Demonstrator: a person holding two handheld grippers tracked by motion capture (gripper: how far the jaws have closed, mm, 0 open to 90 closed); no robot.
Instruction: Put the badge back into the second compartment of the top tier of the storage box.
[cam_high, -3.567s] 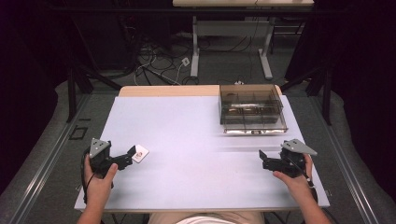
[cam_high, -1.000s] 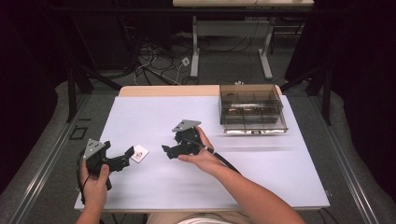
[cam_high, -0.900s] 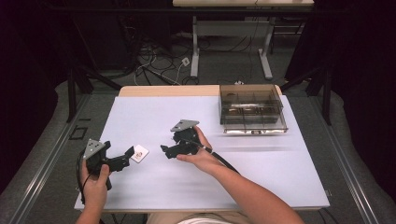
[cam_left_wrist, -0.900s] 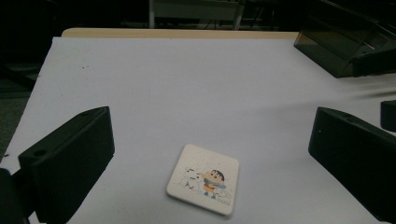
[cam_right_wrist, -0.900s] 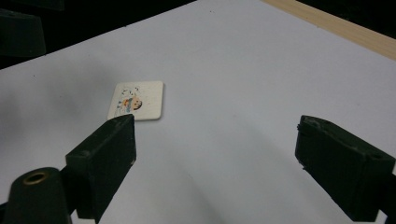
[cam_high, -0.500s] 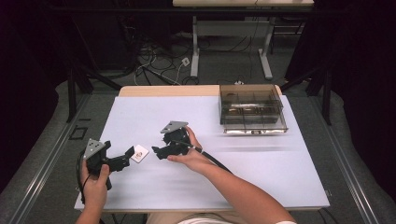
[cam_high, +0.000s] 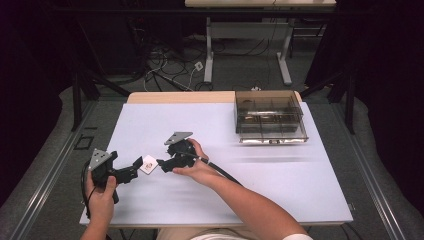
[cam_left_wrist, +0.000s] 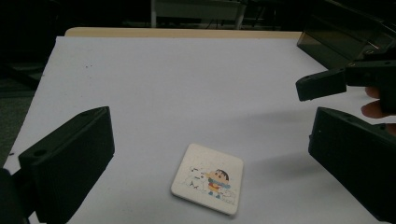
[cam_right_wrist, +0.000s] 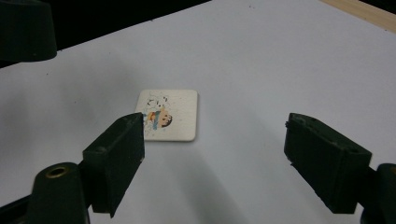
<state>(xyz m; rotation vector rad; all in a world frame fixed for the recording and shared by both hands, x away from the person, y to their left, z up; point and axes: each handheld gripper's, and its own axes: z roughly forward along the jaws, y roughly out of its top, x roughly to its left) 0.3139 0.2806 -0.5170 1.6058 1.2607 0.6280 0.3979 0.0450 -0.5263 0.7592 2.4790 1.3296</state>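
Now R gripper (cam_high: 162, 164) has crossed from table's right edge to just beside the square picture tile (cam_high: 148, 164), jaws spread wide, empty. L gripper (cam_high: 134, 166) also agape, flanking tile. Tile flat on white mat (cam_high: 280, 180); likely pickup next.

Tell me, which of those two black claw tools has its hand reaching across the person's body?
The right gripper: its forearm crosses over to the small square tile. The left gripper sits on its own side.

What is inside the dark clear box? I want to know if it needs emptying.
The box shows dividers forming several compartments. No contents can be made out through its tinted lid, and it is too small to tell more.
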